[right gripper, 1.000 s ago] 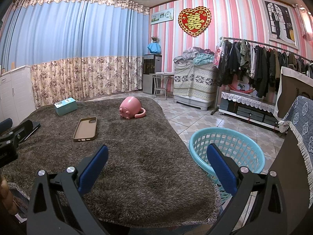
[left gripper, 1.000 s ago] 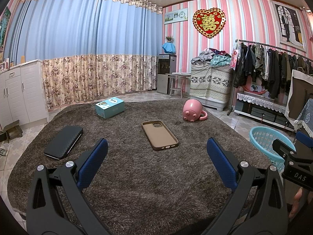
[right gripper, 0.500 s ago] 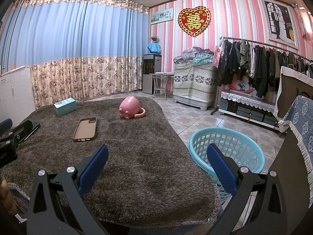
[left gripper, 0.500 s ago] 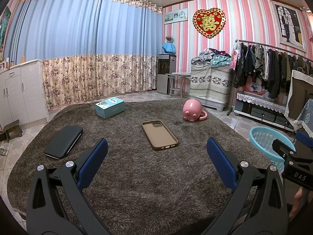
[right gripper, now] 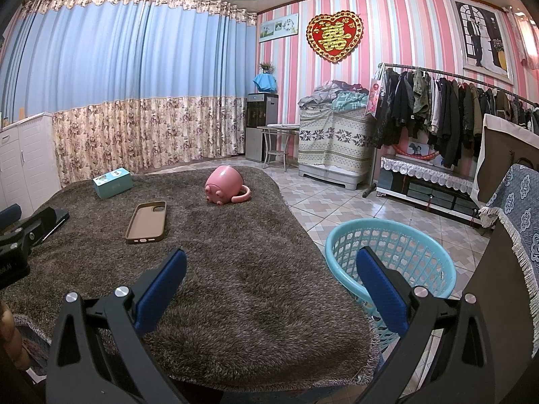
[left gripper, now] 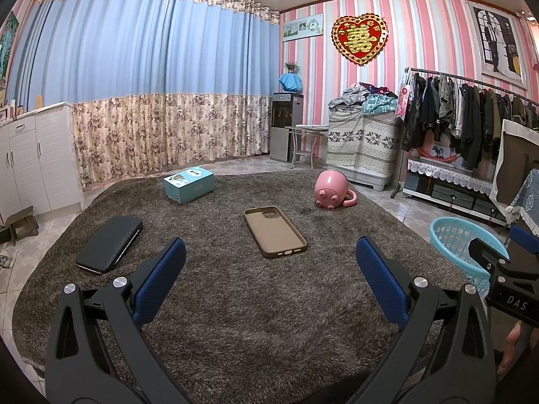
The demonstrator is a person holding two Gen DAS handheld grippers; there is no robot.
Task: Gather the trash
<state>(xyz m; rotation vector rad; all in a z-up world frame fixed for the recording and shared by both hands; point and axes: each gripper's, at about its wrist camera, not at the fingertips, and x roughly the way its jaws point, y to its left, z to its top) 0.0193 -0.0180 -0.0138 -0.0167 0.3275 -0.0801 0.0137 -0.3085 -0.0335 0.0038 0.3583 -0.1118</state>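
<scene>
While left claw [left gripper: 271,262] gapes, phone case [left gripper: 274,230] just ahead (on rug [left gripper: 269,320])

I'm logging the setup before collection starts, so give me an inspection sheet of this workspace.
Surface: shaggy brown rug over tiled floor.
Job's things: brown phone case, black wallet, teal box and tipped pink mug lie apart on the rug; blue basket stands on the tiles off the rug's right edge, nothing seen inside.
Clutter: nothing seen beyond those.
Grippers: left gripper and right gripper hover with jaws open, holding nothing.
Cables: nothing seen.
Surroundings: blue curtains, clothes rack, white cabinet.
</scene>
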